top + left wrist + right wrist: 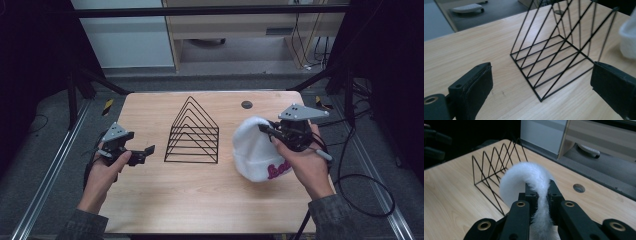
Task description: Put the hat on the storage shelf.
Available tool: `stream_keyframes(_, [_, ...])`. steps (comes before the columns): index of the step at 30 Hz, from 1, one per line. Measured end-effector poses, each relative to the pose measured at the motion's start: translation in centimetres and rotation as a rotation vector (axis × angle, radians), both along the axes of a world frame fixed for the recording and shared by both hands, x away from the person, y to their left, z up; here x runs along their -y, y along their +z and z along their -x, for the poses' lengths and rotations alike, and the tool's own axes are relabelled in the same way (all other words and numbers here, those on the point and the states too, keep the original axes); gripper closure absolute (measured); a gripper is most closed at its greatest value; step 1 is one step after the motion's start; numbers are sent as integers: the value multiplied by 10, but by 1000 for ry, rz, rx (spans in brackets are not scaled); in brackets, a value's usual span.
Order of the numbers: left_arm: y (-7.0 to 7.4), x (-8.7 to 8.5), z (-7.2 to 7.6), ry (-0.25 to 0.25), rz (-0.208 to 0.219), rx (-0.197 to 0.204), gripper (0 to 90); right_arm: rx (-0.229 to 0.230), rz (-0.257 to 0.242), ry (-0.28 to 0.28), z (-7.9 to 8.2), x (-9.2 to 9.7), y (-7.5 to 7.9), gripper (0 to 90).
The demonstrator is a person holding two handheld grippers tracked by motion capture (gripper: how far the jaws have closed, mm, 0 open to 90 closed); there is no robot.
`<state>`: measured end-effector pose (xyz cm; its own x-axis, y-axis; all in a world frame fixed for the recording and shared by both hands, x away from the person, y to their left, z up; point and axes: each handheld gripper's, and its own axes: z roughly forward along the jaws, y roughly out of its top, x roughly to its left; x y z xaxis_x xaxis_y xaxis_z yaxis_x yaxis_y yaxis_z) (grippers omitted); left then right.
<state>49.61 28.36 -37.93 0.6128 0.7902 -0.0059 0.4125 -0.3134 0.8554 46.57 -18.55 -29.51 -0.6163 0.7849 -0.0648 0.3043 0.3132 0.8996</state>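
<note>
Right tool (266, 131) grips white hat (252, 150) beside rack (192, 132); left tool (142, 152) wide, bare table (150, 200) around.

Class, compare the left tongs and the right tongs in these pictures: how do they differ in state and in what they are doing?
The left tongs stand open with nothing between them; the right tongs are shut on the white beanie. The left tongs face the black wire rack without touching it; the right tongs hold the beanie to the rack's right. Both are black and held in a person's hand over the wooden table.
</note>
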Motion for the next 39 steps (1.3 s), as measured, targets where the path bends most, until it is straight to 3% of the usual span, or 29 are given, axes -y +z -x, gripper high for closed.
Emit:
stream_keyframes(4, [13, 9, -1, -70, -22, -11, 28, 4, -61, -6, -8, 3, 14, 830])
stream_keyframes(8, [23, 17, 0, -99, -66, 31, 31, 26, -71, -13, -14, -1, 28, 830])
stream_keyframes(15, [40, 20, 3, -131, -24, 50, 56, 57, -55, -19, -20, -17, 52, 830])
stream_keyframes(22, [60, 32, 2, -144, -30, 47, 68, 89, -72, -28, -24, -29, 79, 830])
stream_keyframes(26, [71, 44, 1, -155, -46, 72, 78, 104, -66, -33, -29, -34, 91, 830])
stream_keyframes(27, [74, 48, 0, -166, -27, 78, 80, 110, -65, -35, -31, -35, 94, 830])
stream_keyframes(30, [77, 54, -2, -183, 13, 83, 90, 120, -73, -40, -37, -40, 102, 830])
stream_keyframes(34, [80, 59, -5, -178, 4, 95, 96, 133, -98, -36, -41, -45, 110, 830])
stream_keyframes(39, [86, 67, -10, -190, 0, 91, 121, 150, -95, -31, -46, -57, 121, 830])
